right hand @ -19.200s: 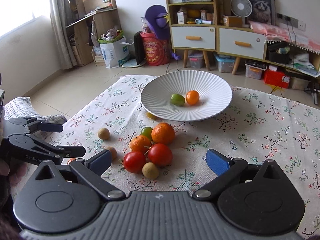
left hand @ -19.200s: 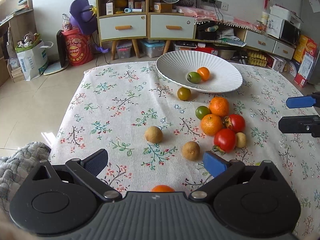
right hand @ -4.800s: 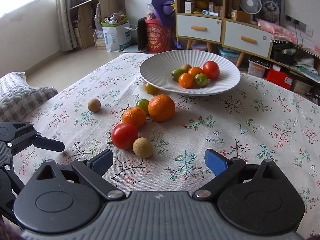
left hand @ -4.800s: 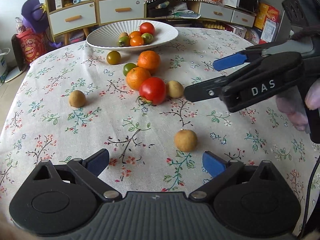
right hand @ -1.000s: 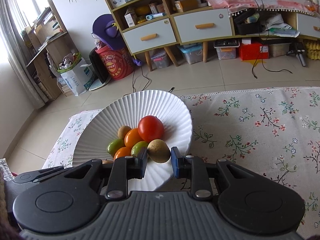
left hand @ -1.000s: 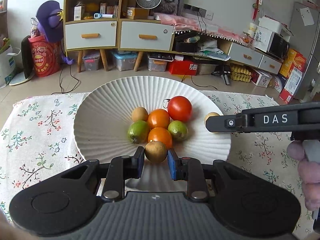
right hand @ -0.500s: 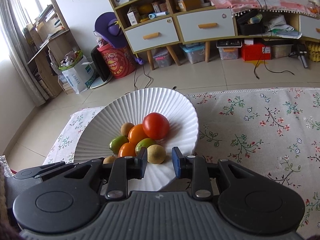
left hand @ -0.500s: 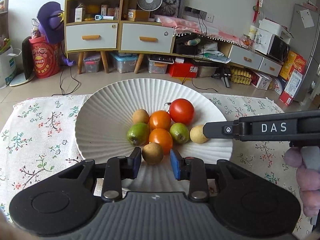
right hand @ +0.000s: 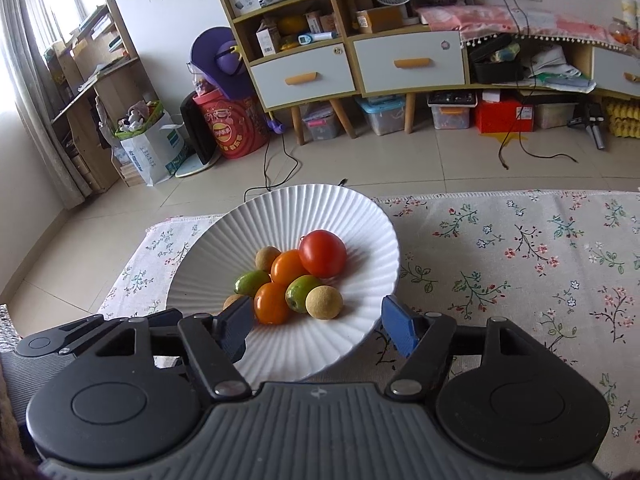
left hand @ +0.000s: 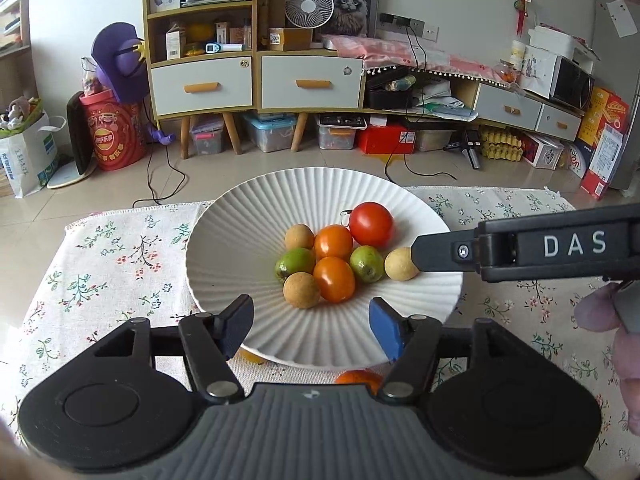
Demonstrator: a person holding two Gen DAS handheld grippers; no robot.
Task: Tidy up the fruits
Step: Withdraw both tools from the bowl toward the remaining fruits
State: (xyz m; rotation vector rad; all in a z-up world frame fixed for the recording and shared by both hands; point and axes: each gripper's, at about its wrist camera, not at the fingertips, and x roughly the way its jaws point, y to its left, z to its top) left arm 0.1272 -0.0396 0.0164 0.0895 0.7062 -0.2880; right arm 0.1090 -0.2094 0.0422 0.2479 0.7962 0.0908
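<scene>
Grippers left [left hand: 310, 326] and right [right hand: 320, 328] spread, empty, over bowl [left hand: 240, 240]; round fruits [left hand: 334, 258] clustered, no long axis.

Ribbed white bowl [left hand: 224, 248], glazed, soft sheen. Glossy, smooth tomato [left hand: 371, 224] and oranges [left hand: 334, 279]; matt, rough brown fruits [left hand: 301, 290]. Woven cotton-like tablecloth [right hand: 520, 256], matt, floral print. Matt black plastic left gripper [left hand: 311, 330] and right gripper [right hand: 318, 330], blue rubbery pads [left hand: 386, 330], shiny metal pivot screws [left hand: 218, 389].
</scene>
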